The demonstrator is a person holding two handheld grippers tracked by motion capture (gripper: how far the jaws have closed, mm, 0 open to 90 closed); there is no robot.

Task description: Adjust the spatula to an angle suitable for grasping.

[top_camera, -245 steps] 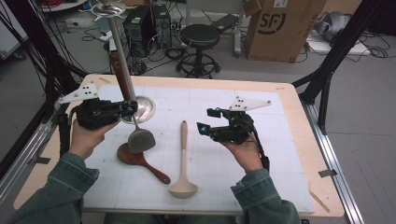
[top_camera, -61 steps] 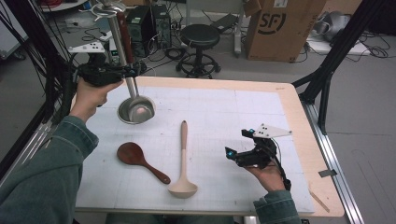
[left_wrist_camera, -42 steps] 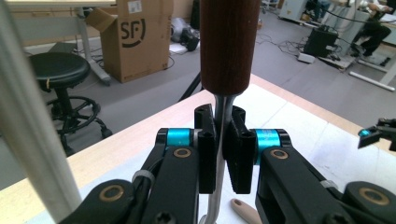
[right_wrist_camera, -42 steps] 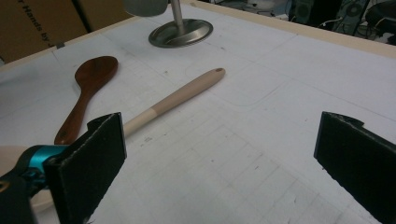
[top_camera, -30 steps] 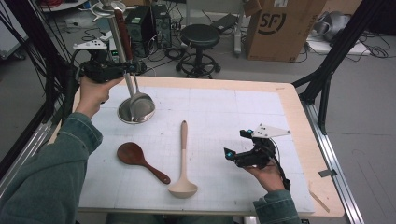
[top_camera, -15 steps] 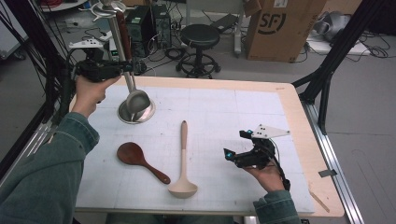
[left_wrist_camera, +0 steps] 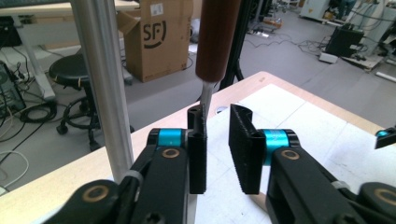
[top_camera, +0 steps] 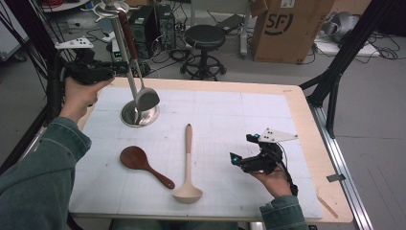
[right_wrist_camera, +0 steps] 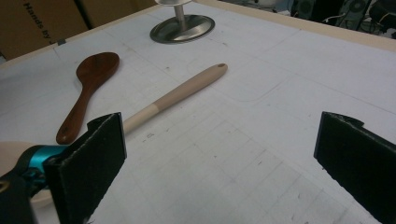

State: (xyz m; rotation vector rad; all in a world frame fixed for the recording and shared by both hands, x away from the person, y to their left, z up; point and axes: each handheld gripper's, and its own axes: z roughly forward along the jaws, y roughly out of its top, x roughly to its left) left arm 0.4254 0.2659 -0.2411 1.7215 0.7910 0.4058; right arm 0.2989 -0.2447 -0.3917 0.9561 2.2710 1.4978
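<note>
Left claw (left_wrist_camera: 217, 140), jaws slightly parted and just closing, sits off the hanging brown-handled steel spatula (top_camera: 145, 98) on the chrome stand (top_camera: 125, 57); back away straight. Right claw (right_wrist_camera: 219, 158) spread wide.

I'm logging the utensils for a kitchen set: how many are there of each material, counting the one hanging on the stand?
Dark wood: 1, the rice paddle
Light wood: 1, the ladle
Metal with a brown handle: 1, the spatula hanging on the stand
Total: 3
</note>
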